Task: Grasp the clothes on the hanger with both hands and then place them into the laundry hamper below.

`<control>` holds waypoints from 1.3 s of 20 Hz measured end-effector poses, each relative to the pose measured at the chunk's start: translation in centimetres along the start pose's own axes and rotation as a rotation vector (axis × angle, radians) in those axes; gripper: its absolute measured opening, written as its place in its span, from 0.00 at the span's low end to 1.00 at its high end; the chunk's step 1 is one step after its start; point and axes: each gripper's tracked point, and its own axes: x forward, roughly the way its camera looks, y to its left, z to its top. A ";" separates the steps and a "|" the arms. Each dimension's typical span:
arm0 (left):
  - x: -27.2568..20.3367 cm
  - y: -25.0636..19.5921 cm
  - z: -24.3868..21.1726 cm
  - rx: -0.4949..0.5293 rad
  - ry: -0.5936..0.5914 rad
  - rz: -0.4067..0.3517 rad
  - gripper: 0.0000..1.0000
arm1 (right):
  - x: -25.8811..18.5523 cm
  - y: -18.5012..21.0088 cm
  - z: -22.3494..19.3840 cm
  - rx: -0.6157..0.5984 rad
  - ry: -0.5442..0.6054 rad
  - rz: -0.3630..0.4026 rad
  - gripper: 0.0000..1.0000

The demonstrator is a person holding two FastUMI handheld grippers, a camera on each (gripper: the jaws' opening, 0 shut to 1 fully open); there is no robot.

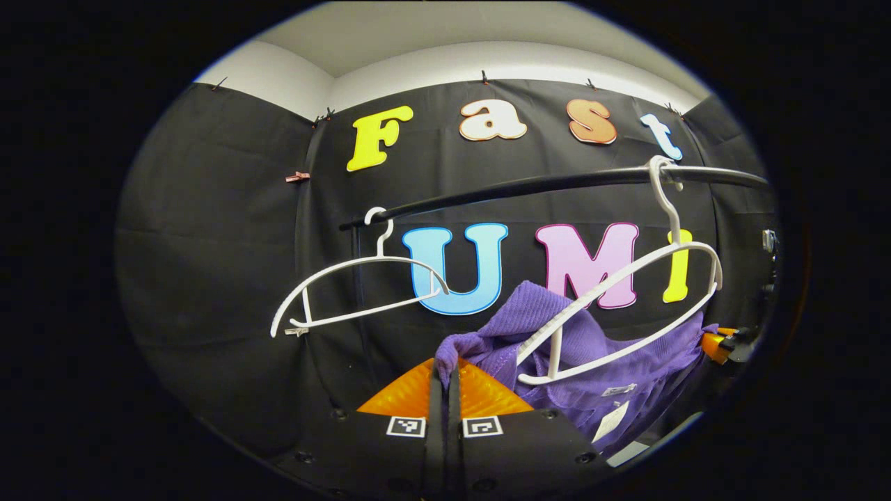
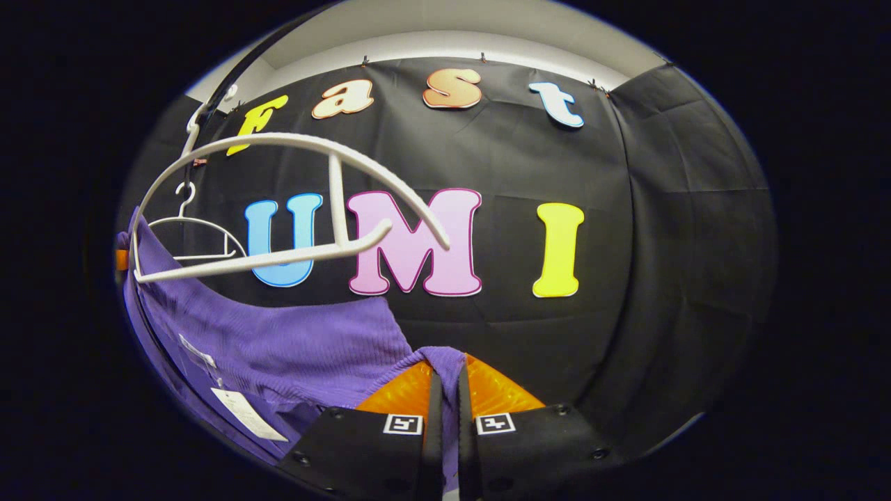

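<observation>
Here both grippers, left [image 1: 445, 372] and right [image 2: 445, 369], pinch the purple shirt [image 2: 292, 348] at its edges. It hangs off the tilted hanger [image 1: 619, 313], under the rail [image 1: 557, 182]; black cloth [image 2: 661, 243] behind.

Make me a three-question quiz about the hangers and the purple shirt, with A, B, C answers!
1. Where do the white hangers hang?
A. on a black rail
B. on a door knob
C. on a chair back

2. How many white hangers are there?
A. one
B. two
C. four

3. What is the left gripper doing?
A. standing wide open
B. lying on the floor
C. pinching the purple garment

Answers:
1. A: in the left gripper view both hooks sit over the black rail.
2. B: one bare hanger, and another hanger beside the purple garment.
3. C: its fingers are closed with purple cloth between them; the right gripper does likewise.
</observation>
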 end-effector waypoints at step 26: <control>-11.2 -11.5 -12.0 -0.059 0.241 -0.354 0.05 | -17.0 12.9 -3.4 -0.008 0.120 0.344 0.13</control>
